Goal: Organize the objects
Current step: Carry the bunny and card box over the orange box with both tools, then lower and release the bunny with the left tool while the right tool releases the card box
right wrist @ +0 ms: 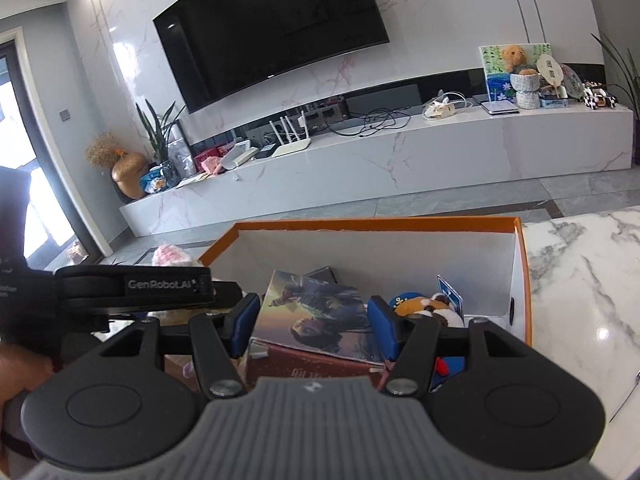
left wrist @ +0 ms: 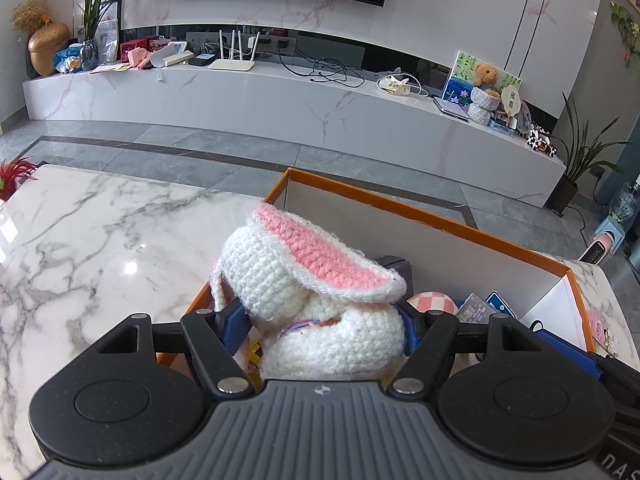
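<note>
A: Why was the crocheted pouch (left wrist: 320, 300) held at the box's (left wrist: 440, 216) 9 o'clock edge?

B: The left gripper (left wrist: 324, 320) was clamped on its soft sides, probably to lower it inside.

A: And the right gripper (right wrist: 312, 320)?

B: Closed on a picture card (right wrist: 316, 316), above the box's contents.

Left gripper (left wrist: 320, 320) at lower centre, tilted downward, blue fingers (left wrist: 234, 316) pressed wide on both sides of a crocheted toy. Right gripper (right wrist: 314, 322) lower centre, fingers (right wrist: 382, 320) flanking a picture book, contact unclear.
</note>
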`<state>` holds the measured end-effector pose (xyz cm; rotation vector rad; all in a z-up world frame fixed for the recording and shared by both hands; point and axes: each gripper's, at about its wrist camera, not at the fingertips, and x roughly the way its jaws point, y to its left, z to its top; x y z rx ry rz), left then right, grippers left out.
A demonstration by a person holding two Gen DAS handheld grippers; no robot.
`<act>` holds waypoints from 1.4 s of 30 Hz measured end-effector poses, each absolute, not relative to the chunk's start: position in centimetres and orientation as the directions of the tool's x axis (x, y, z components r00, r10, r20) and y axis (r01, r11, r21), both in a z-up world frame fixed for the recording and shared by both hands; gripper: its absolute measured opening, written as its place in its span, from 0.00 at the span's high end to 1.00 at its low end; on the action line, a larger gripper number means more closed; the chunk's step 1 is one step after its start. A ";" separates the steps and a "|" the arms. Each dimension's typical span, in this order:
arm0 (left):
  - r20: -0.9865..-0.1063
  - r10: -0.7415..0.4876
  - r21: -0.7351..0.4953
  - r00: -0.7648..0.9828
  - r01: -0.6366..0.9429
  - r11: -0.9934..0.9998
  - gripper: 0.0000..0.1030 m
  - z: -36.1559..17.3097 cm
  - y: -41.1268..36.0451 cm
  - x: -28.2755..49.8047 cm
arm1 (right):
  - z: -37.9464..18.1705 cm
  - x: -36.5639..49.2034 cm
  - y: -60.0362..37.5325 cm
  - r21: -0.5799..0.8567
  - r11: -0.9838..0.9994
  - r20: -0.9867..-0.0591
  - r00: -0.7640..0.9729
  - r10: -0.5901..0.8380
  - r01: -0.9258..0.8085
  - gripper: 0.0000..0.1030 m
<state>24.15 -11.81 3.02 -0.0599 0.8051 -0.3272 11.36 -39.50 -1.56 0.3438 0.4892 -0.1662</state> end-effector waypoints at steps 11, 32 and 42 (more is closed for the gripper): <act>-0.701 -0.300 -0.156 0.647 0.271 0.950 0.20 2.9 -12.0 24.1 | -2.2 11.7 -39.1 0.248 0.927 -0.504 0.855 -0.125 0.282 0.41; -0.730 -0.282 -0.125 0.623 0.283 0.951 0.19 1.7 -12.4 24.3 | -2.8 12.1 -39.2 0.210 0.922 -0.551 0.819 -0.162 0.324 0.41; -0.756 -0.254 -0.085 0.603 0.294 0.952 0.17 1.1 -12.7 24.4 | -3.1 12.7 -38.0 0.189 0.928 -0.596 0.788 -0.151 0.320 0.41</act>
